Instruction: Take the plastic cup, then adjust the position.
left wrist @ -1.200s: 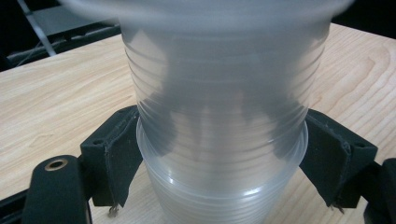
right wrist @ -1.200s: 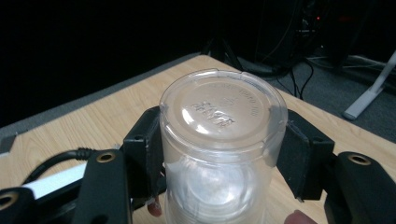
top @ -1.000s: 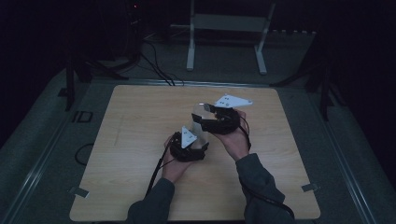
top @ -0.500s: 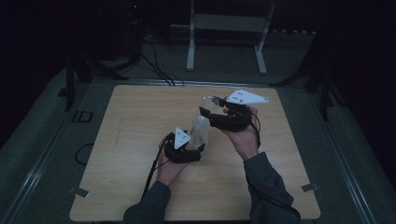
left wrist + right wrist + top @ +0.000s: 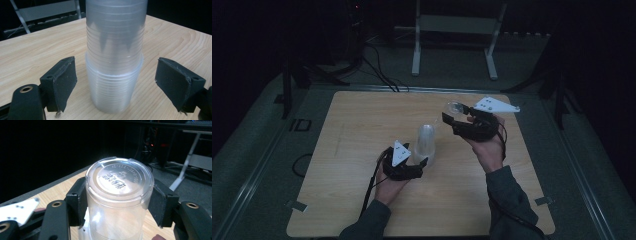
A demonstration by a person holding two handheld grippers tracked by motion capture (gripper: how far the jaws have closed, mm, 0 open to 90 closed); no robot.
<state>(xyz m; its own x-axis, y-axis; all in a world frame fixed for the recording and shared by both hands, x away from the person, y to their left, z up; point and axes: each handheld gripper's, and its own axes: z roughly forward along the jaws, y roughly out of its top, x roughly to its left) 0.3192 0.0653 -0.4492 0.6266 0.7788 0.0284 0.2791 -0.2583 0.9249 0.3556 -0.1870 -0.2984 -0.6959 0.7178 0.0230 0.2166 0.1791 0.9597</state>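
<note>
The left hand-held gripper (image 5: 115, 82) had its jaws spread to either side of a stack of clear plastic cups (image 5: 115, 57), the pads standing clear of the cup walls; they had just been closing a little, with the stack between them. That stack (image 5: 426, 145) stood upside down on the wooden bench (image 5: 362, 130), near its middle. The right hand-held gripper (image 5: 117, 205) pinched 1 clear cup (image 5: 119, 192), upside down with its embossed base up, pads pressing both sides. In the high view this cup (image 5: 455, 107) was held off the bench, apart from the stack, toward the far right.
</note>
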